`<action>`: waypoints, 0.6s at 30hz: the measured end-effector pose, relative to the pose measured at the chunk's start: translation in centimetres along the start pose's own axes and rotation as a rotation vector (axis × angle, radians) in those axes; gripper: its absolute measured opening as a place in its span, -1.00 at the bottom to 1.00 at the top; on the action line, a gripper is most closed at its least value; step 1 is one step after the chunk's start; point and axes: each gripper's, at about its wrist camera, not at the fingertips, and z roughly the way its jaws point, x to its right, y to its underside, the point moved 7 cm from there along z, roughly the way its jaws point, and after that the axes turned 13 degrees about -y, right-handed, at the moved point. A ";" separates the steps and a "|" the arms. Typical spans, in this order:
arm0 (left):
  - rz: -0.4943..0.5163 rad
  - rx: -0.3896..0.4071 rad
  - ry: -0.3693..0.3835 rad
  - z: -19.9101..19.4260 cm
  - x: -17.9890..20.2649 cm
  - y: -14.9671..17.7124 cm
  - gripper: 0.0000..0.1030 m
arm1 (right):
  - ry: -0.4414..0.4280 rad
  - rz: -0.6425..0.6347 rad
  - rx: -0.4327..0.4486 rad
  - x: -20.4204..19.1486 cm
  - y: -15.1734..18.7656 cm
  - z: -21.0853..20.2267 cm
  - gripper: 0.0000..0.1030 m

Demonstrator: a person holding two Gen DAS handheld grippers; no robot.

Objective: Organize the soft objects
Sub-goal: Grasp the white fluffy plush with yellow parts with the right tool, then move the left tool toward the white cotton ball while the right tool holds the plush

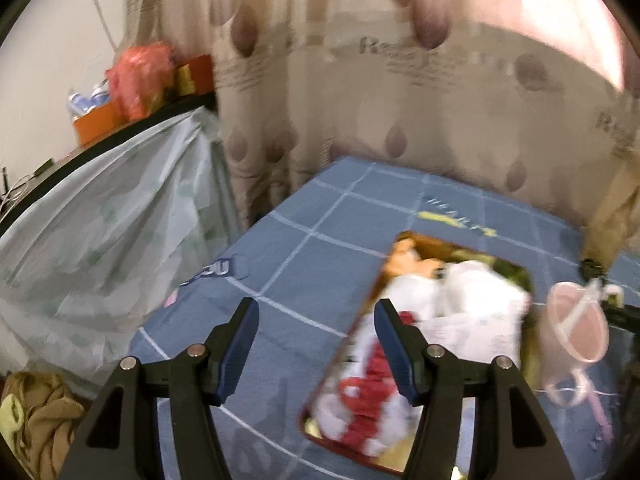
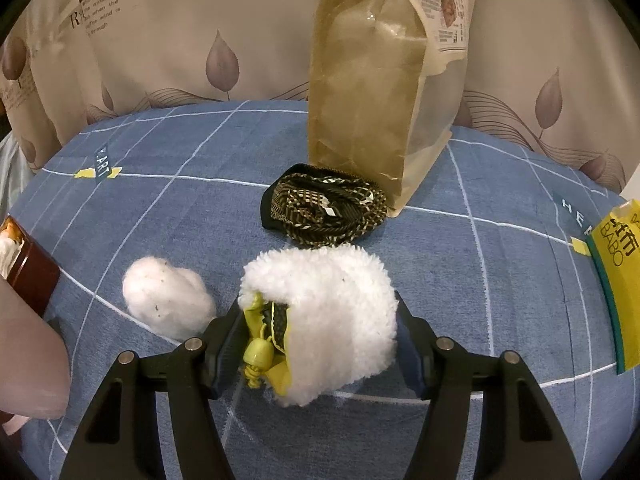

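One white fleecy pouch (image 2: 332,320), with yellow-green lining and a yellow-green toggle at its mouth, sits between the pads of the right tool (image 2: 316,344), which is closed on its two sides; it lies at the near middle of the blue checked bed cover (image 2: 160,208). Just left of it rests one loose white cotton ball (image 2: 168,300), apart from the pouch. Beyond the pouch lies one dark bundle of black-and-gold patterned fabric (image 2: 324,208), touching the foot of one upright brown paper bag (image 2: 384,92) that carries a printed label too small to read. At the right edge one yellow packet (image 2: 616,280) reads "BABO". The cover shows "HEART" printed near small yellow patches. The curtain (image 2: 160,40) behind has leaf shapes and lines of small text.

The left tool (image 1: 316,344) stands wide open with nothing between its fingers, above the cover. Right of it lies one red-rimmed tray (image 1: 420,344) holding white and red soft items, blurred. One pink translucent item (image 1: 576,328) sits further right.
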 end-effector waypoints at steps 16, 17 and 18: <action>0.196 0.096 0.283 -9.2 13.2 -1.3 0.20 | -0.006 -0.003 0.004 0.1 0.2 -0.3 0.16; 0.206 0.094 0.293 -9.3 13.9 -1.1 0.20 | -0.006 -0.003 0.003 0.2 0.3 -0.5 0.16; 0.216 0.093 0.303 -9.5 14.5 -1.0 0.20 | -0.004 -0.006 0.003 0.3 0.4 -0.6 0.16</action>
